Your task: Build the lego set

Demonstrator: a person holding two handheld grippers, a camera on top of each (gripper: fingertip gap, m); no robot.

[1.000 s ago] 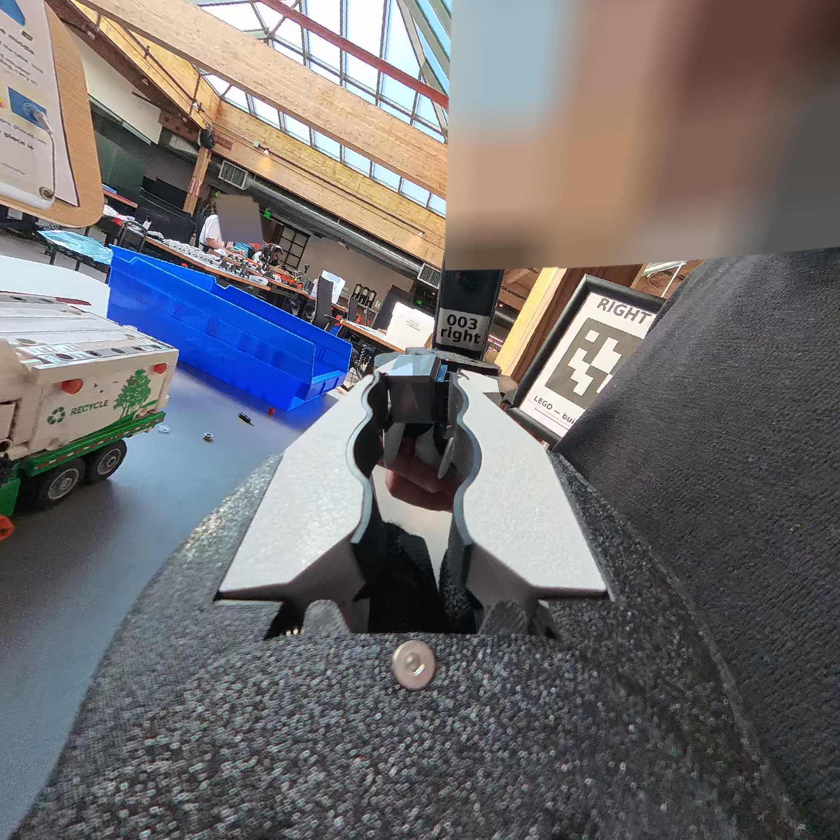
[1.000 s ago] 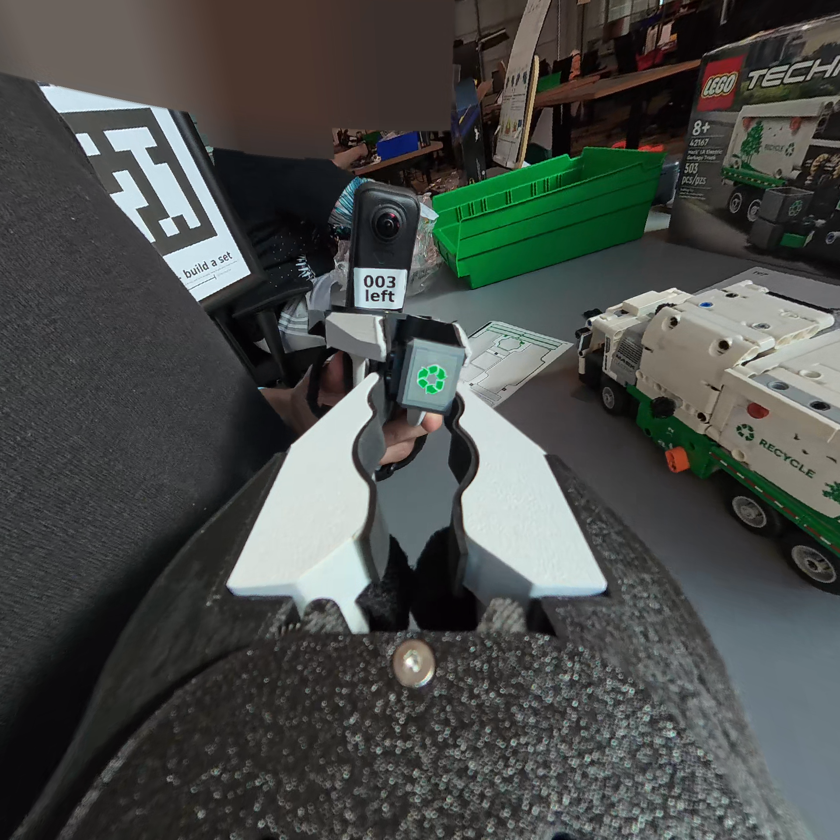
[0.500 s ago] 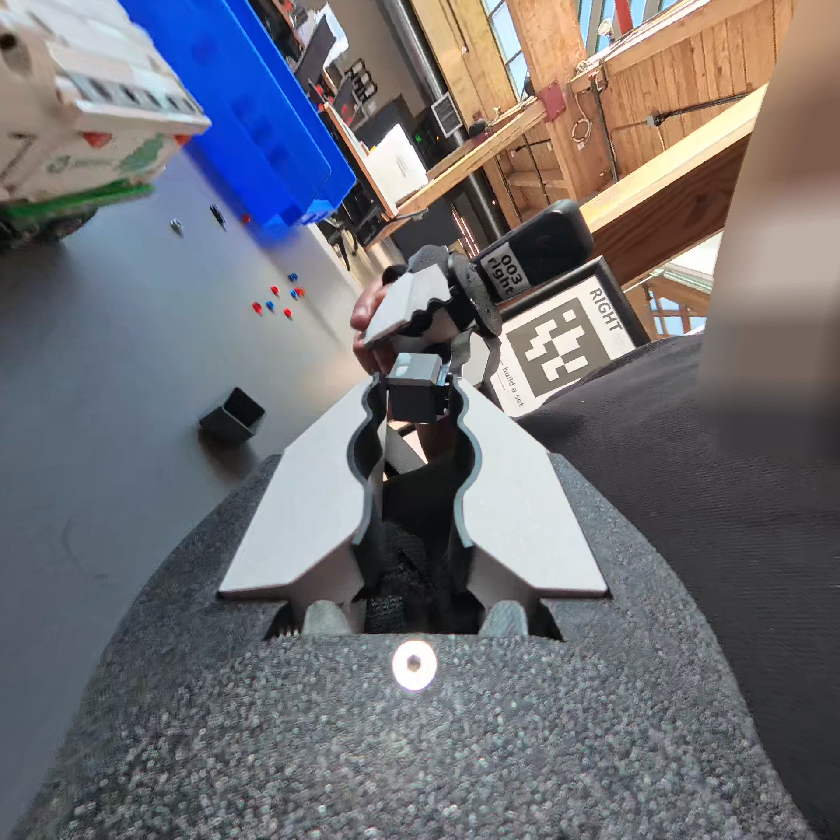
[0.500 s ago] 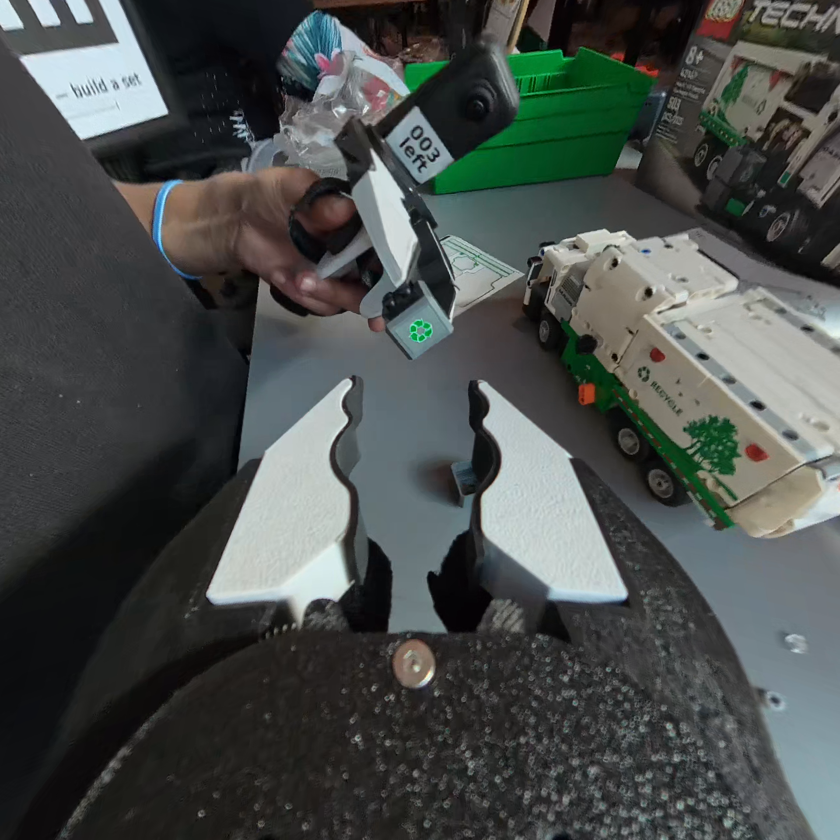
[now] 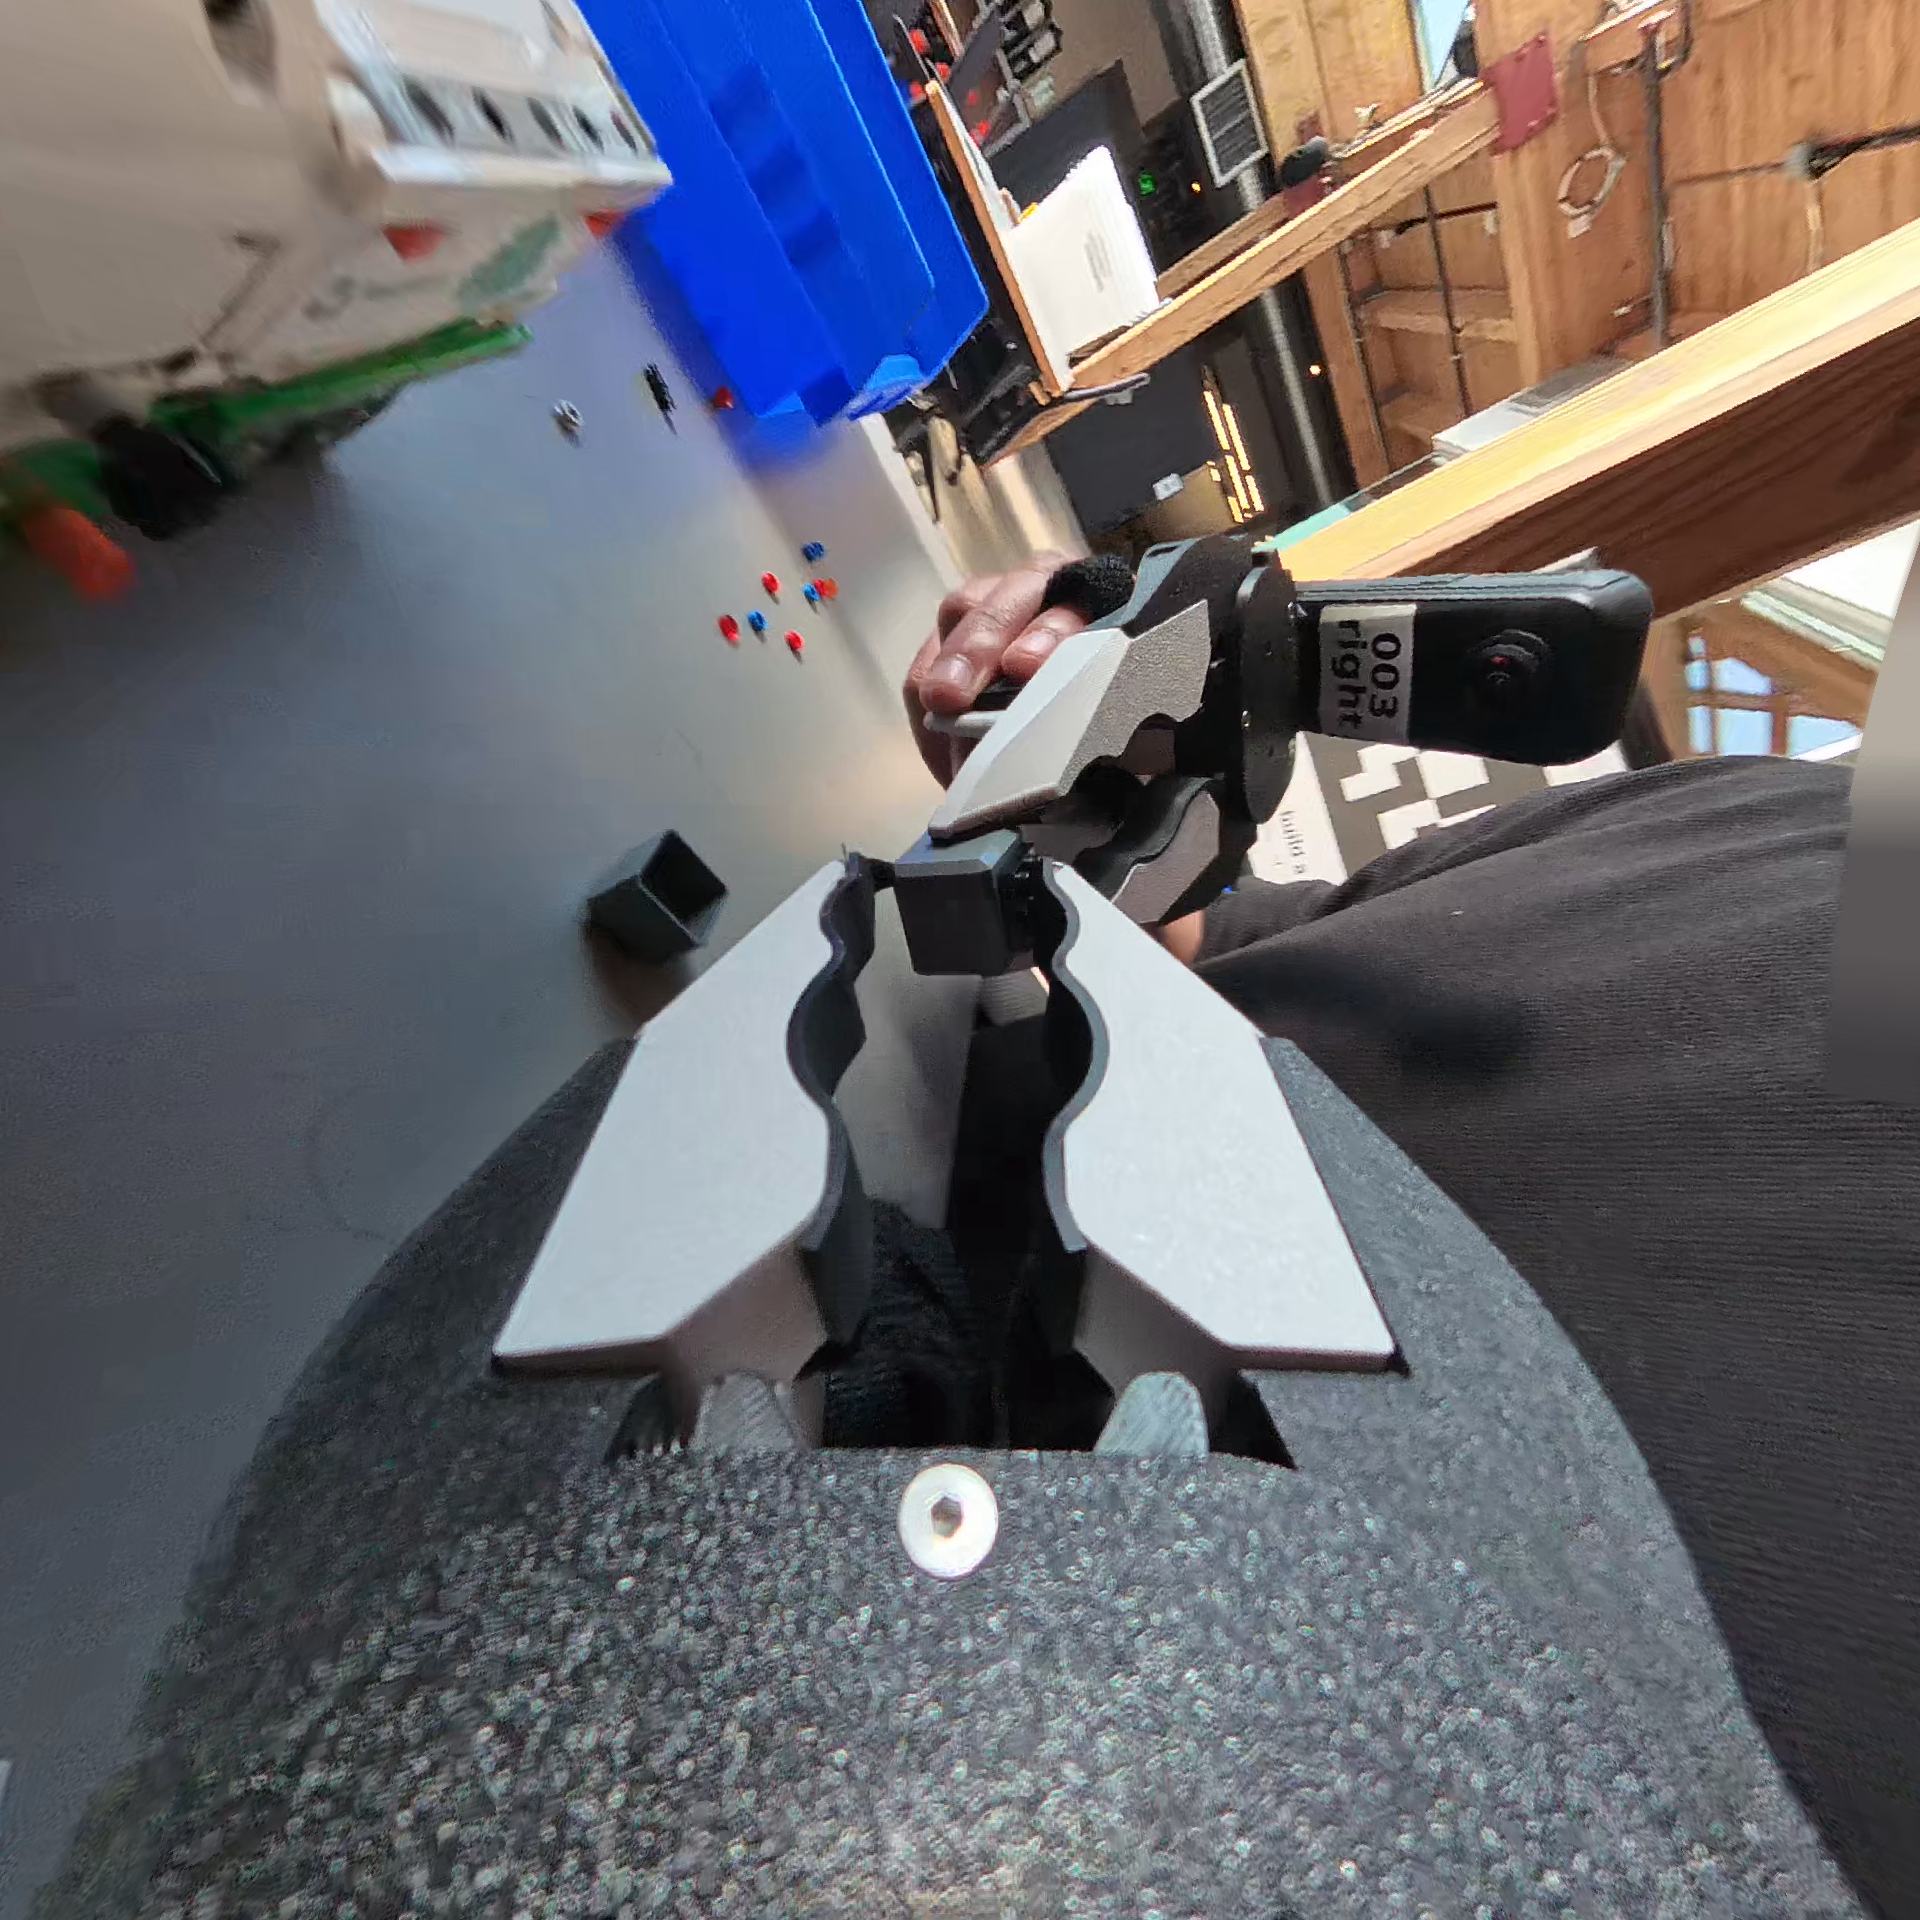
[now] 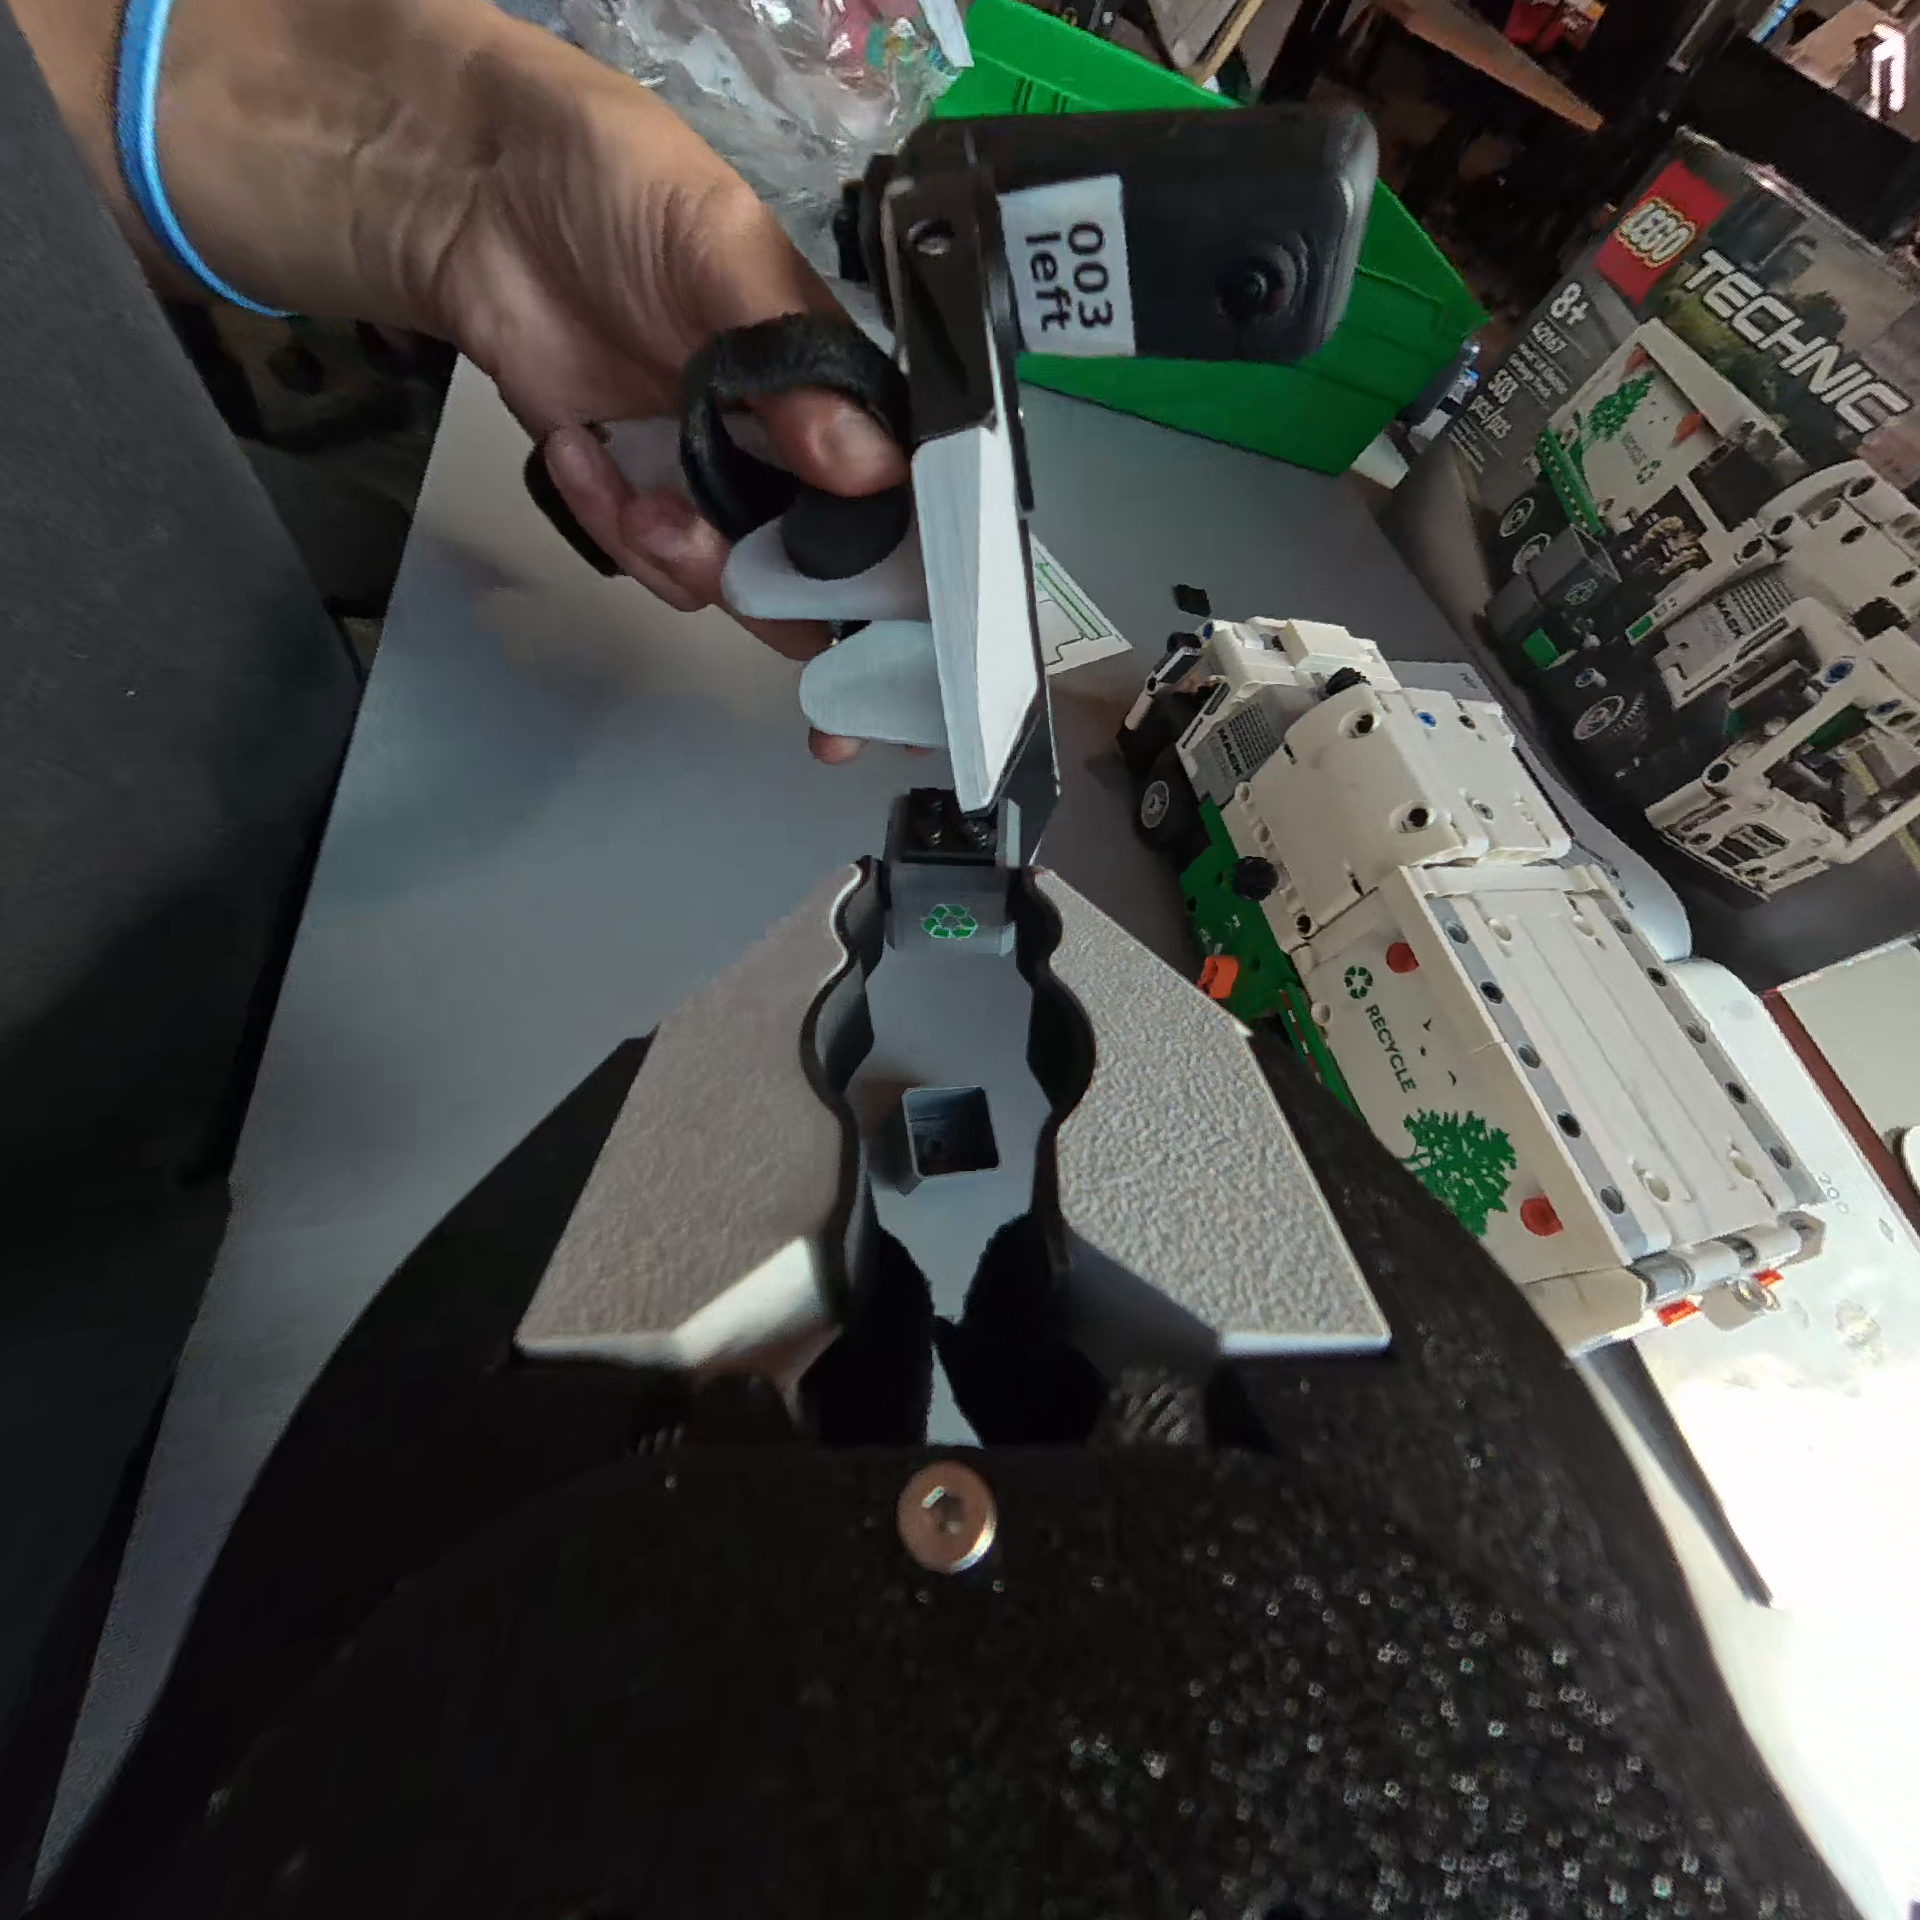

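Note:
A small dark grey lego bin (image 6: 945, 920) with a green recycling mark hangs in the air between both grippers. My right gripper (image 6: 945, 894) is shut on its sides. My left gripper (image 6: 992, 805) comes down from above onto its black studded top. In the left wrist view the left gripper (image 5: 951, 894) is shut on the same bin (image 5: 956, 925), and the right gripper (image 5: 945, 831) reaches in from the right. A second open grey bin (image 6: 945, 1143) lies on the table below. The white and green lego truck (image 6: 1403, 935) stands to the right.
The lego set box (image 6: 1714, 520) and a green bin (image 6: 1247, 364) stand at the back. An instruction sheet (image 6: 1075, 623) lies behind the left gripper. A blue bin (image 5: 810, 208) and small red and blue pins (image 5: 779, 613) sit on the grey table (image 5: 364, 831). Left and right tips are no more than a few centimetres apart.
Half a second ago my right gripper was open and a little away from the bin. It has moved in and shut on it. Both grippers have tilted; the left has kept its hold.

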